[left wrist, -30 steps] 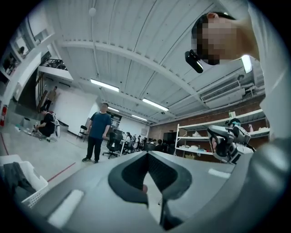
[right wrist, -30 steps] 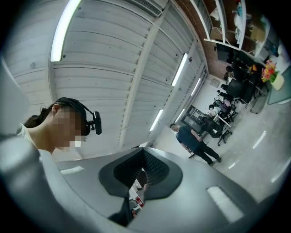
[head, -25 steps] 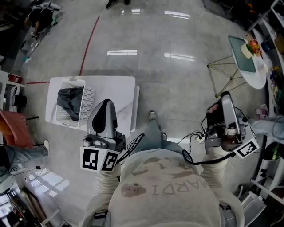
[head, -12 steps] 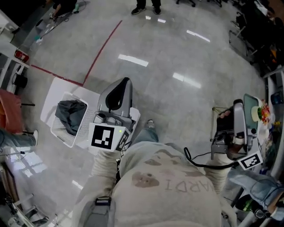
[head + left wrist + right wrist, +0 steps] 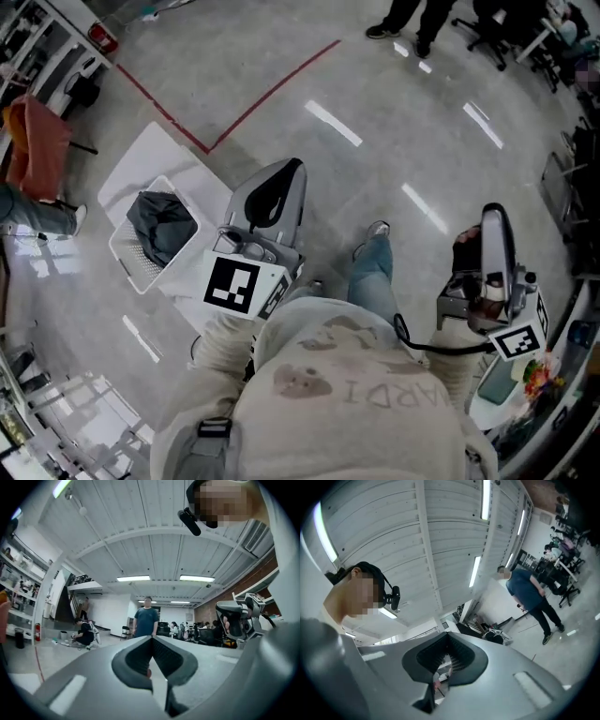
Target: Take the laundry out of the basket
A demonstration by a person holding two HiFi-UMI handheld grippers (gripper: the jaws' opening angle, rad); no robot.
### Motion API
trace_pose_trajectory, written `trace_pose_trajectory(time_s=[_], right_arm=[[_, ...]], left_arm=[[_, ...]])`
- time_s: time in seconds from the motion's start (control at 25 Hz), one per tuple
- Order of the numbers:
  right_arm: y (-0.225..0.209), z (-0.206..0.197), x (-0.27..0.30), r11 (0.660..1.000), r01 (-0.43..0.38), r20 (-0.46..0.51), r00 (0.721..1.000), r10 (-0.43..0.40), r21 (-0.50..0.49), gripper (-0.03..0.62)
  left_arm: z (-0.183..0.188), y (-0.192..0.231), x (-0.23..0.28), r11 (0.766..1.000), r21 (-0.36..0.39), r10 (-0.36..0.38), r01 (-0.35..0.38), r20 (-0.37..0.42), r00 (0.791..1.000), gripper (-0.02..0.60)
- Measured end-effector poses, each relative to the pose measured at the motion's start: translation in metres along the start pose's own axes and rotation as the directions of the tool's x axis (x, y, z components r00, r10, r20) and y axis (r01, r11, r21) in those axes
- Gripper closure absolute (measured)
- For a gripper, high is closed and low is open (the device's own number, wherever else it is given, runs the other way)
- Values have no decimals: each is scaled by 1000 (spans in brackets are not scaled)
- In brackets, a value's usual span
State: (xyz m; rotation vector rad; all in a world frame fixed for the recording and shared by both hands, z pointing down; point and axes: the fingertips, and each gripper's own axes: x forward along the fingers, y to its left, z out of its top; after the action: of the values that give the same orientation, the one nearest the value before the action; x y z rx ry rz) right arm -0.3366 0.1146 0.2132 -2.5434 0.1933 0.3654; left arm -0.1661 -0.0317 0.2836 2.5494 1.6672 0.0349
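Observation:
In the head view a white laundry basket stands on a low white table at the left, with dark grey laundry heaped inside. My left gripper hangs to the right of the basket, apart from it, pointing out over the floor. Its jaws meet at the tip with nothing between them. Far to the right, my right gripper is also shut and empty. Both gripper views look out level or upward into the room, so neither shows the basket.
A red tape line crosses the floor beyond the table. People stand at the far top, and one in a blue shirt faces me. An orange cloth hangs at the far left, and shelving and a cluttered table stand at the right.
The head view has swung round, so the table and basket now lie turned at the left and the red line runs above them. Both grippers travelled sideways, still shut and empty.

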Motion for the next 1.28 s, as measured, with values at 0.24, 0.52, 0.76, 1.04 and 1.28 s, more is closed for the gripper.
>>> trace_pose_trajectory(time_s=[0.24, 0.52, 0.76, 1.04, 1.28], right_arm=[[-106, 20, 111, 977, -188, -87, 976, 197, 104, 566], [-206, 57, 222, 928, -340, -169, 916, 363, 152, 566], [-236, -1, 337, 848, -425, -256, 823, 508, 318, 566], [-206, -69, 505, 728, -583, -359, 633, 686, 362, 566], [-152, -123, 620, 551, -681, -318, 450, 835, 482, 566]], left_arm=[[-14, 58, 64, 960, -67, 273, -272, 3, 962, 578], [4, 76, 158, 888, -68, 459, -454, 69, 886, 580], [-31, 152, 143, 751, -30, 658, -660, -50, 751, 580], [-21, 293, 156, 590, -120, 806, -799, 33, 590, 579], [30, 377, 158, 493, 49, 857, -869, 147, 494, 580]])
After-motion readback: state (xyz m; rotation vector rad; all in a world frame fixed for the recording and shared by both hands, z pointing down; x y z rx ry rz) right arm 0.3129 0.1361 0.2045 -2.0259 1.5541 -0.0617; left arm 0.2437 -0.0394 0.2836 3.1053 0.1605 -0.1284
